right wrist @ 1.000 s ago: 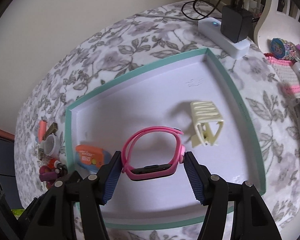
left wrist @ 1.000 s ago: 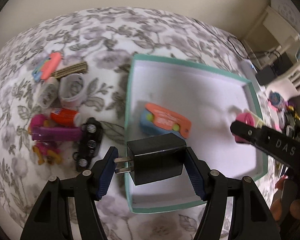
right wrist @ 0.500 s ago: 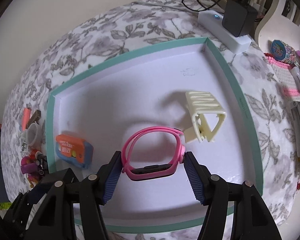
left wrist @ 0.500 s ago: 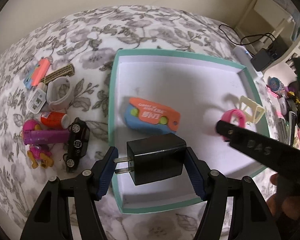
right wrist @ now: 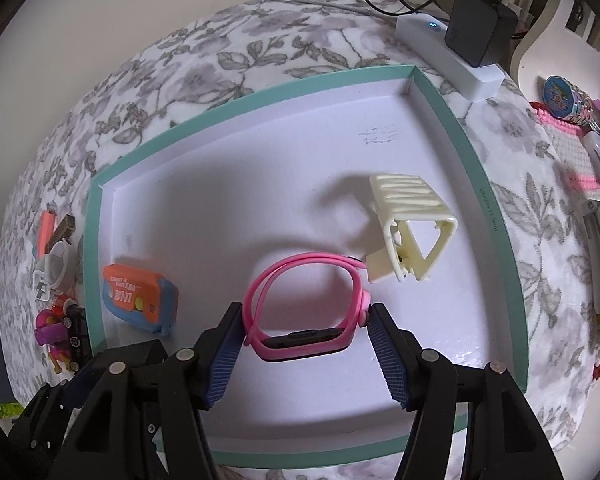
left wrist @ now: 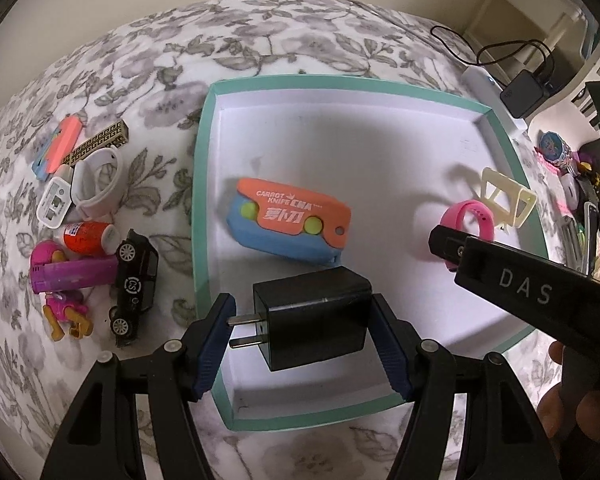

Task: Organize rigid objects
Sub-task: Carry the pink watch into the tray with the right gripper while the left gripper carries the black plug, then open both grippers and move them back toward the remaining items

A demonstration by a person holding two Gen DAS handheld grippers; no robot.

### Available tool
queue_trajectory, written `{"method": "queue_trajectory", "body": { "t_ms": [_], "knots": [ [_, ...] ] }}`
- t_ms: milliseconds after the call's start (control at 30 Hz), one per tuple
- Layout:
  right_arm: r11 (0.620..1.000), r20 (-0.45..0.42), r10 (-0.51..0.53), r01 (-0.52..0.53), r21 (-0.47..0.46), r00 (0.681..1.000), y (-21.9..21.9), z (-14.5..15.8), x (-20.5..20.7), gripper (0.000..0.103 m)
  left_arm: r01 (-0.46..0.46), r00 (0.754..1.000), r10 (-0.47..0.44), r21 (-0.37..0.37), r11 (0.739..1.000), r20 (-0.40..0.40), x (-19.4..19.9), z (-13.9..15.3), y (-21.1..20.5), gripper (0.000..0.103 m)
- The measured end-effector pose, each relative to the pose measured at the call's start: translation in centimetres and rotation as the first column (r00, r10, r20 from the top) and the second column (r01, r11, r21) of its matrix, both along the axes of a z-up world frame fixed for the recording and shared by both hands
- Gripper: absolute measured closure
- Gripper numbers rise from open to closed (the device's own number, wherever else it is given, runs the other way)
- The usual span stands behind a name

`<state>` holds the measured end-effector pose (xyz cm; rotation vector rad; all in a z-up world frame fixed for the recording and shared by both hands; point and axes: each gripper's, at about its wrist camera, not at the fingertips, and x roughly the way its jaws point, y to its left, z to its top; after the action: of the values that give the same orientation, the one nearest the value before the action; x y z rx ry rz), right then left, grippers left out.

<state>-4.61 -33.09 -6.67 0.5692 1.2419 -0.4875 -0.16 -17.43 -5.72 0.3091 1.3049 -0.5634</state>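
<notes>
Behind the teal tray [left wrist: 202,208], partly covered: lower arc of the pink watch [left wrist: 466,222], masked by the right gripper [left wrist: 512,276]. Left of the tray, a pink toy figure [left wrist: 62,304], half under the purple lighter [left wrist: 74,274]. Right of the tray, small clutter [left wrist: 580,200] too tiny to name, cut by the frame edge. Far left of the tray in the right wrist view, the toy pile [right wrist: 58,320] blurred and small.

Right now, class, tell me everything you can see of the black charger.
The charger is a matte black plastic cube with rounded edges and two bare metal prongs pointing left in the left wrist view. The left gripper is shut on it, one blue ribbed pad on the prong tips, the other against the opposite face. It is held over the near corner of the tray, in front of the carrot knife.
</notes>
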Motion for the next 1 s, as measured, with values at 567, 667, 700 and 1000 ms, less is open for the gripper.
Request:
{"method": "queue_trajectory", "body": {
  "t_ms": [567, 667, 700, 1000],
  "knots": [
    [0.998, 0.155, -0.023, 0.031, -0.046, 0.988, -0.4, 3.4, -1.0, 0.001, -0.069, 0.992, 0.078, -0.084, 0.994, 0.101, 1.6, 3.2, 1.3, 0.019],
    [0.998, 0.193, -0.025, 0.037, -0.057, 0.981, -0.3, 4.2, -1.0, 0.001, -0.125, 0.986, 0.136, -0.105, 0.987, 0.1, 2.5, 3.7, 2.6, 0.019],
    [0.997, 0.203, -0.024, 0.038, -0.063, 0.979, -0.2, 4.4, -1.0, 0.0, -0.145, 0.983, 0.156, -0.111, 0.983, 0.098, 2.9, 3.8, 3.0, 0.019],
    [0.995, 0.23, 0.021, 0.003, -0.104, 0.973, 0.9, 5.2, -0.4, 0.0, -0.288, 0.94, 0.307, -0.134, 0.948, 0.15, 5.2, 5.1, 6.8, 0.019]
  ]
}}
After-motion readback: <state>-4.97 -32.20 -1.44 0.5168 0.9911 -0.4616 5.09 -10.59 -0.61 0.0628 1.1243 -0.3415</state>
